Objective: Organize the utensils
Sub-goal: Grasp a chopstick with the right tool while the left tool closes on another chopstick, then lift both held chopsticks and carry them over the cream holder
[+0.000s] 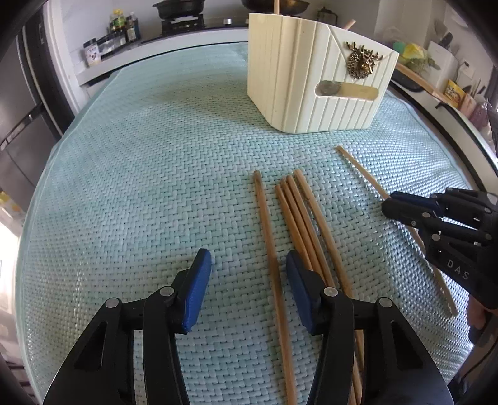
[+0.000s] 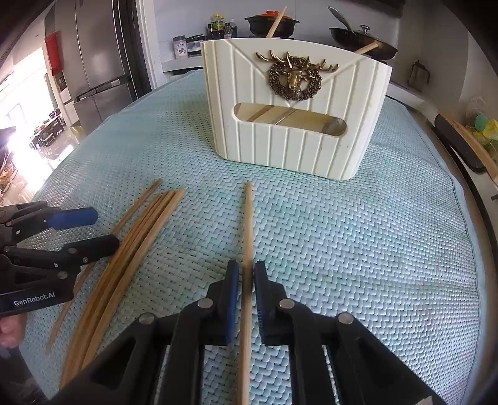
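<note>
A cream ribbed utensil holder [image 1: 314, 78] with a brass deer emblem stands at the far side of the light blue woven mat [image 1: 140, 162]; it also shows in the right wrist view [image 2: 292, 118], with wooden handles sticking out of its top. Several wooden chopsticks [image 1: 298, 224] lie on the mat. My left gripper [image 1: 247, 264] is open, its jaws either side of the leftmost chopstick [image 1: 269, 249]. My right gripper [image 2: 246, 274] is nearly closed around a single chopstick [image 2: 248, 224] that lies apart from the group [image 2: 130, 249]; whether the pads touch it is unclear.
A kitchen counter with a stove, pots and bottles [image 1: 124, 25] runs behind the mat. A fridge [image 2: 99, 62] stands at the left. A pan [image 2: 364, 40] sits at the back right. A wooden stick [image 1: 417, 79] rests along the mat's right edge.
</note>
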`<action>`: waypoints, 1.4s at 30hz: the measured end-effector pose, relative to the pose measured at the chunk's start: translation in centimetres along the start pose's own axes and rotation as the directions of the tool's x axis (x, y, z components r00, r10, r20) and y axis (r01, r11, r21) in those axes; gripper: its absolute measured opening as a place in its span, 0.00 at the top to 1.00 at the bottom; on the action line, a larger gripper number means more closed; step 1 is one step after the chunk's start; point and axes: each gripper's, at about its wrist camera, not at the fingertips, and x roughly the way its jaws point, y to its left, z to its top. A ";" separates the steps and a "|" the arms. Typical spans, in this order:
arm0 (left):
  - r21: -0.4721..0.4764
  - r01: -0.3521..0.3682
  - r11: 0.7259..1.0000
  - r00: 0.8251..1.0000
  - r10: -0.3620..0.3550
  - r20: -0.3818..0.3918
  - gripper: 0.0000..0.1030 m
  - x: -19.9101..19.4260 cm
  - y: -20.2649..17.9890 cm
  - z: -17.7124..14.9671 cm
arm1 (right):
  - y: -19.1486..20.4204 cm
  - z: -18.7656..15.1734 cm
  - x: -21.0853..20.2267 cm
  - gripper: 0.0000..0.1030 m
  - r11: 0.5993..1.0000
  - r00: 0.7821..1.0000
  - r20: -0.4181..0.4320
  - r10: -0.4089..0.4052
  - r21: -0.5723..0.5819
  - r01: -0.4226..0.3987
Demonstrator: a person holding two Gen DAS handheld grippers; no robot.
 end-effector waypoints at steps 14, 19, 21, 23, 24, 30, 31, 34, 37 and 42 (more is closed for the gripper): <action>0.026 0.025 0.999 1.000 -0.025 -0.005 0.89 0.5 0.3 1.1 | 0.7 4.2 2.7 0.89 1.000 0.999 -0.045 0.013 -0.022 -0.014; 0.015 0.030 0.999 1.000 -0.030 0.000 0.94 0.7 0.8 1.4 | 0.4 4.6 3.0 0.94 0.999 0.998 -0.045 0.033 0.000 -0.033; 0.011 0.032 0.999 0.999 -0.032 0.006 0.96 0.7 0.9 1.4 | -0.6 4.8 3.0 0.94 0.998 0.997 -0.038 0.060 0.032 -0.059; 0.004 0.043 0.999 0.999 -0.043 0.010 0.96 0.7 1.1 1.4 | -1.1 4.8 2.9 0.94 0.996 0.997 -0.032 0.074 0.055 -0.072; -0.003 0.053 0.999 0.999 -0.053 0.011 0.96 0.7 1.3 1.5 | -1.2 4.8 2.6 0.94 0.995 0.996 -0.022 0.082 0.064 -0.080; -0.040 0.086 0.996 0.995 -0.084 0.058 0.96 -1.4 1.9 1.2 | -1.7 5.2 -0.2 0.94 0.984 0.988 0.058 0.141 0.100 -0.146; -0.041 0.090 0.995 0.994 -0.087 0.071 0.96 -2.0 2.0 1.3 | -1.8 5.3 -0.7 0.94 0.982 0.986 0.070 0.150 0.104 -0.156; -0.049 0.103 0.993 0.988 -0.097 0.117 0.96 -4.2 2.2 1.5 | -2.2 5.4 -2.5 0.94 0.976 0.979 0.109 0.175 0.112 -0.187; -0.059 0.125 0.990 0.979 -0.114 0.167 0.96 -6.5 2.8 1.9 | -2.5 5.5 -4.6 0.94 0.973 0.971 0.153 0.185 0.112 -0.204; -0.057 0.154 0.986 0.958 -0.135 0.253 0.96 -10.7 3.0 1.9 | -3.0 5.2 -8.6 0.94 0.968 0.951 0.232 0.202 0.103 -0.231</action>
